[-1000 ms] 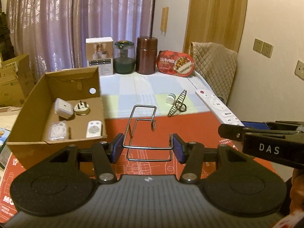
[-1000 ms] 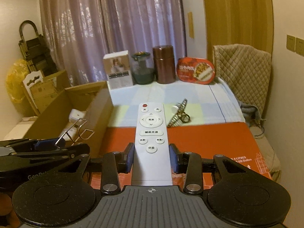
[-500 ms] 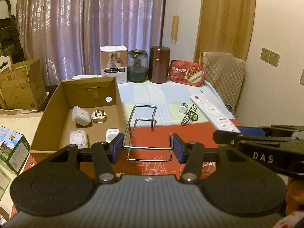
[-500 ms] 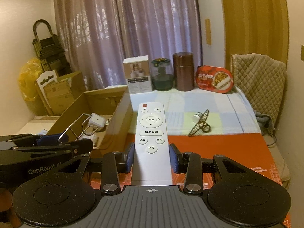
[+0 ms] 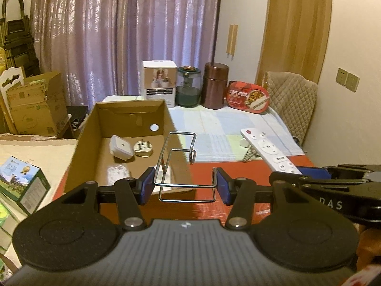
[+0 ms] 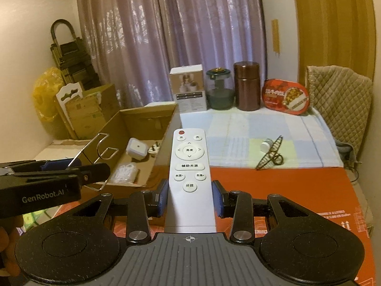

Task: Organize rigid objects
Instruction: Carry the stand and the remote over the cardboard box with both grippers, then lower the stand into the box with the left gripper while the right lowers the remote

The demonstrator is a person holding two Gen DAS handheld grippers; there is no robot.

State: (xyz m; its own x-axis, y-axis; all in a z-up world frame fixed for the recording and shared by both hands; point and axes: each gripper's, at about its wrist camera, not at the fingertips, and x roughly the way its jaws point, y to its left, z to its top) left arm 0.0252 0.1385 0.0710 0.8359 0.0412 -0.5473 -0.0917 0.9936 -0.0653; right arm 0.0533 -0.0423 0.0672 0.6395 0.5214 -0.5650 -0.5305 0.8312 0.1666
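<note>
While both loads ride clamped, the view shifts: the cardboard box (image 5: 128, 147) now sits closer to centre in front of the left tongs (image 5: 184, 186) than a second ago, when it sat off at the left edge. Both hands are swinging toward it.

Left of the box: stacked cartons and a small printed carton at the worktop edge, untouched.

Inside the box: white adapter (image 5: 121, 149), round plug (image 5: 142, 149), a white bundle near the front wall. Same spots as before.

Left tongs: clamped on the wire rack (image 5: 177, 164), pads pinching its base bars. The rack now overlaps the box's right wall in the left wrist view, so it looks nearly over the drop zone.

Right of the box: right tongs (image 6: 190, 199) clamped on the white remote (image 6: 189, 164), level with the box's right wall, not over it yet.

Further right, on the pale cloth: dark hair clip (image 6: 271, 155) and small white bottle (image 6: 265, 145), unmoved, probably the next pickups.

Judgement: rack goes in first, remote follows.
</note>
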